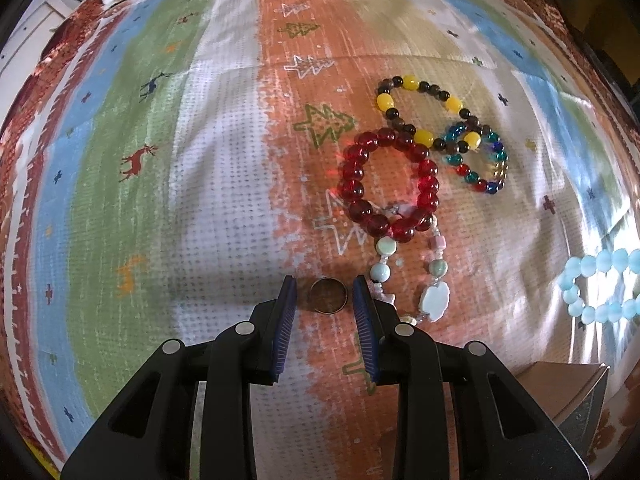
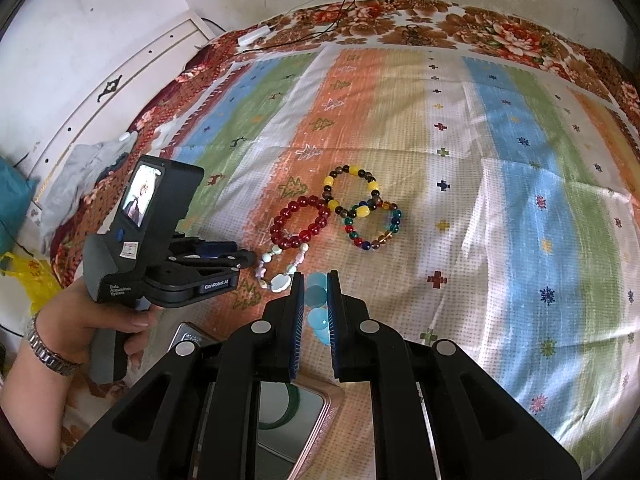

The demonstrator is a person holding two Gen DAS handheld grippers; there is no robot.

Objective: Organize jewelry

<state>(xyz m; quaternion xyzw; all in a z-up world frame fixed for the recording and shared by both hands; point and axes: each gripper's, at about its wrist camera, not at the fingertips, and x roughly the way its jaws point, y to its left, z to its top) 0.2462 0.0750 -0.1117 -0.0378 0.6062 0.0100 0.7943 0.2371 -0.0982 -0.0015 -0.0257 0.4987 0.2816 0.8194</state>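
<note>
While the left gripper (image 1: pixel 325 296) gapes around a brown ring (image 1: pixel 329 295), the right gripper (image 2: pixel 316 300) clamps the pale-blue bracelet (image 2: pixel 318 306), presumably bound for the box (image 2: pixel 304 420) at six o'clock.

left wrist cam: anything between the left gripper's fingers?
Yes, a small brown ring lies on the cloth between the open left gripper fingers, not clamped; seen in left wrist view.

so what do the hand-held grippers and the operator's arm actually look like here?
Both are matte black plastic hand-held grippers with blue ribbed finger pads and round silver pivot pins. From the right wrist view, the left hand-held gripper has a boxy black body with a small lit screen, a white sticker and white "GenRobot.AI" lettering. The bare left hand wears a silver metal link watch. No sleeve shows.
</note>
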